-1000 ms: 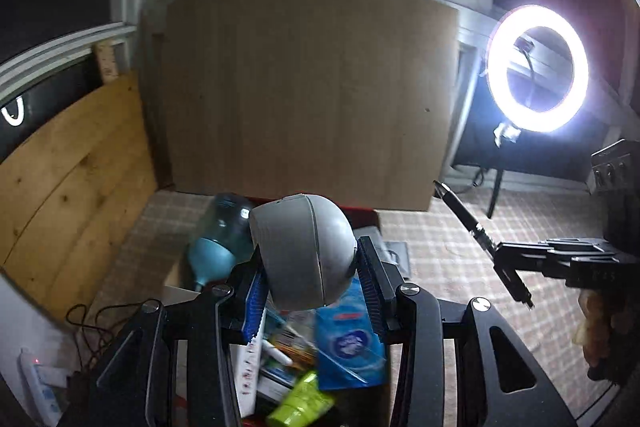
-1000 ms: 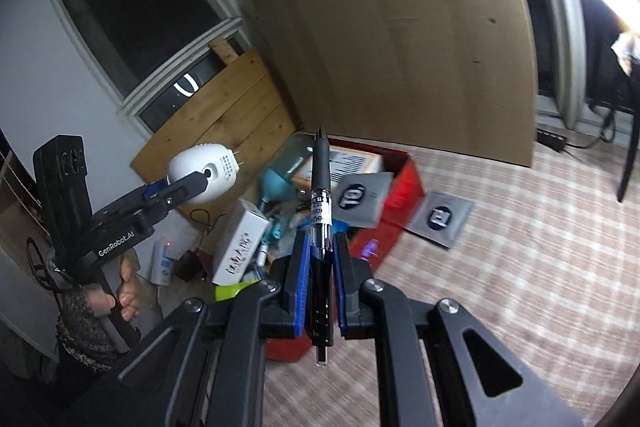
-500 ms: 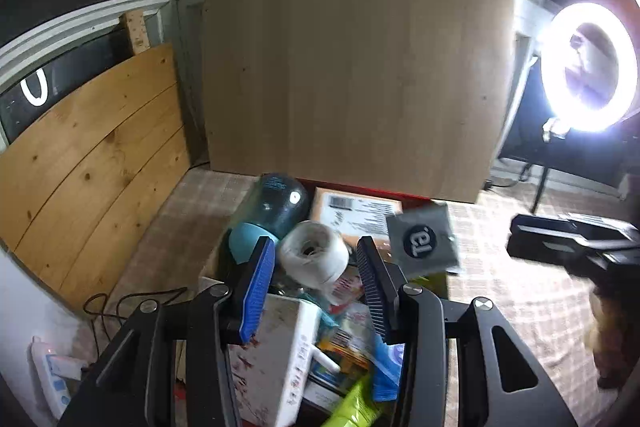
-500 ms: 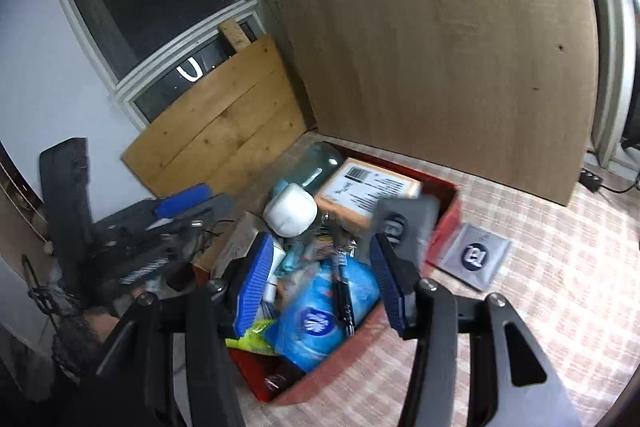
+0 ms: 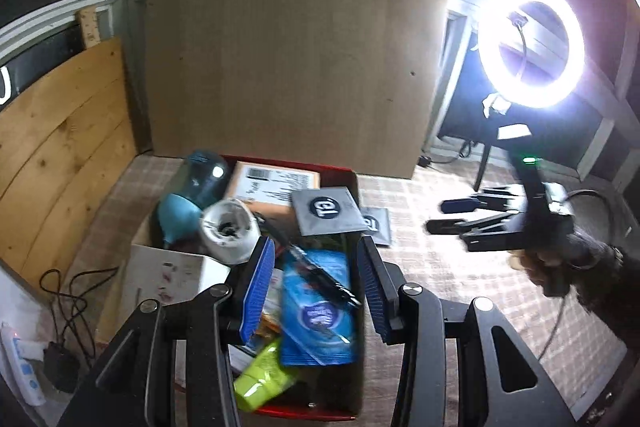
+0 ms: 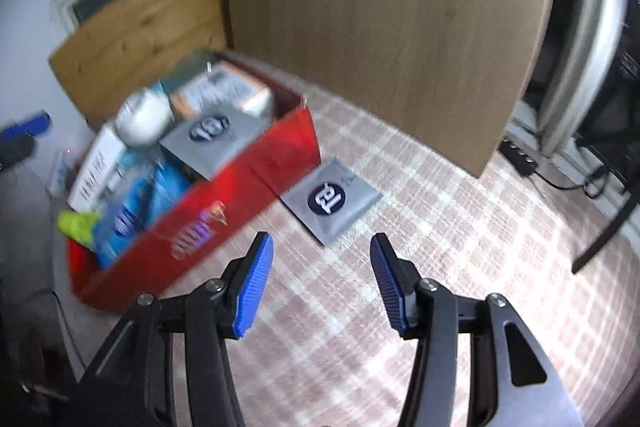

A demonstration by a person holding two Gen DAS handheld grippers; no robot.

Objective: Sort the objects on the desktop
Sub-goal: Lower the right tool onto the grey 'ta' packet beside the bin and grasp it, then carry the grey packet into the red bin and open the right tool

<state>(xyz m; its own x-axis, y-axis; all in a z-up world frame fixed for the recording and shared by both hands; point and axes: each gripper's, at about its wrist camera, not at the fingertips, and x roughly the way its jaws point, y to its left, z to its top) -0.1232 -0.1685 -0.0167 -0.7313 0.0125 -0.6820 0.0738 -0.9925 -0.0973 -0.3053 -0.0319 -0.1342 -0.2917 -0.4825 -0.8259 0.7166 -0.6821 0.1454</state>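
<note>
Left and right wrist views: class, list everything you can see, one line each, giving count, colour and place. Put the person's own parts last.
Box: one, red, on the checked cloth, full of things.
Grey sachets: two; one on the box's pile, one on the cloth beside the box.
Black pen: one, lying on the blue packet in the box.
Blue packet: one, near end of the box.
White round gadget: one, in the box.
Teal bottle: one, far left corner.
Labelled carton: one, brown, far end.
Green packet: one, near end.
Ring light: one, lit, at the right.
Left gripper: black with blue pads, open above the box.
Right gripper: the same, open, jaws just opened, empty, above the cloth.
</note>
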